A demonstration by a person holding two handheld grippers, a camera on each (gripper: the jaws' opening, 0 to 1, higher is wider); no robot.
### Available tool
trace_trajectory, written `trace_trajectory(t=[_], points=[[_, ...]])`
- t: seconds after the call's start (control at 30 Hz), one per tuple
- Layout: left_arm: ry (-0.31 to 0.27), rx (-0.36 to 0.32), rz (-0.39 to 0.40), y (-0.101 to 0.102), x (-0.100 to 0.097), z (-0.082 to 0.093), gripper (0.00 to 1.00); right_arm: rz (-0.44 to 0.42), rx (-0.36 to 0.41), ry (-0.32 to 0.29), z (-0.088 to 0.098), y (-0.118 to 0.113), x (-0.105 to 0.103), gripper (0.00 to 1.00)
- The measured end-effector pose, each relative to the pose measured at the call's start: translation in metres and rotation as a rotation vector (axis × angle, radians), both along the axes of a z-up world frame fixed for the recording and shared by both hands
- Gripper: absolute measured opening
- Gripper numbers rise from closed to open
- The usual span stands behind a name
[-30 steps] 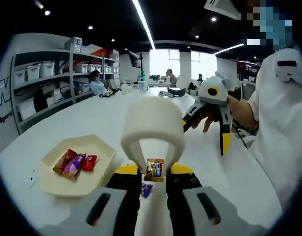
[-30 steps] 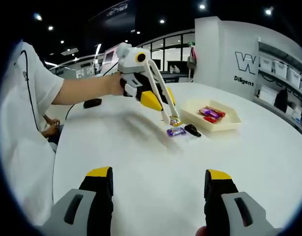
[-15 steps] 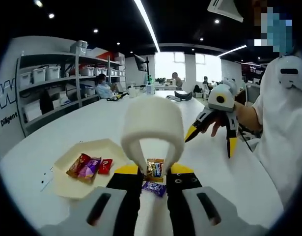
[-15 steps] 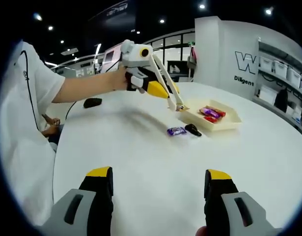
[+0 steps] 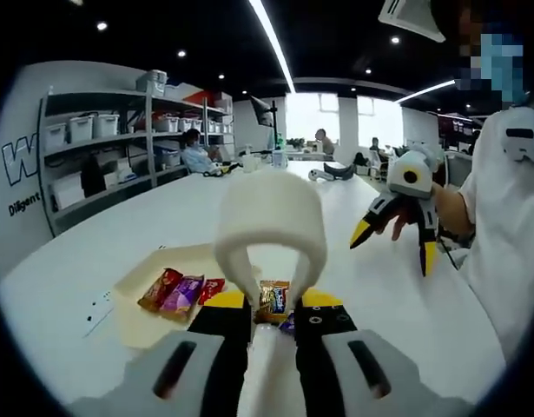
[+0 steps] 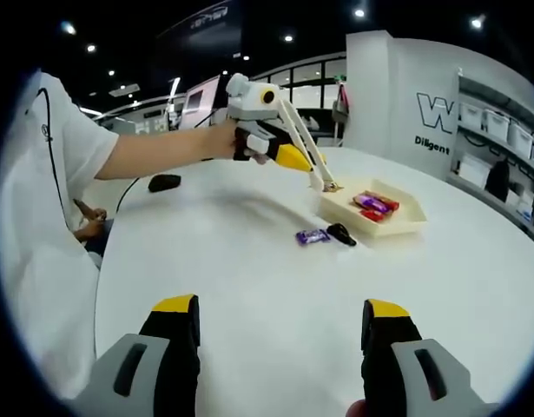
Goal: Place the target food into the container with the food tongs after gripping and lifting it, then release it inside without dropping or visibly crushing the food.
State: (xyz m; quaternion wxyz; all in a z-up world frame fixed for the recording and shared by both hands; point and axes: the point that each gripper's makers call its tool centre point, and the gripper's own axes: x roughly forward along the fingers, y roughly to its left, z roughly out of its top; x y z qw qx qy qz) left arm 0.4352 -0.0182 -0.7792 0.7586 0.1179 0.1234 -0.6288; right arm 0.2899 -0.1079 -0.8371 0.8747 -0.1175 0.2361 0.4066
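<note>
— While your left tool point(image 5: 273, 306) was clamped on the tongs point(image 5: 269, 234), where was the candy point(image 5: 273, 299)?
— Pinched in their tips, beside the tray point(image 5: 138, 314). Through the right gripper view, your right tool's point(image 6: 282, 323) jaws stood apart above the desk point(image 6: 249, 287).

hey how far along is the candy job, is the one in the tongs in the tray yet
Not yet. Done: three wrapped candies already lie in the tray. In hand: the left gripper squeezes the tongs shut on a gold-wrapped candy, held above the tray's near edge. Left: lower and release it inside; a purple candy and a dark one wait on the table.
</note>
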Motion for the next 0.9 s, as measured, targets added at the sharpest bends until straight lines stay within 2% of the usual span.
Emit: trace_trajectory(t=[0.13,0.53,0.9], points=[[0.001,0.002,0.013,0.001,0.006,-0.001,0.18,0.001,0.001,-0.002,0.001,0.0,0.001,0.74],[0.005,0.043,0.057,-0.001,0.044,-0.014,0.18,0.002,-0.002,0.003,0.0,0.0,0.0,0.74],[0.017,0.081,0.062,-0.002,0.059,-0.031,0.18,0.0,-0.003,0.005,-0.001,-0.001,0.0,0.74]])
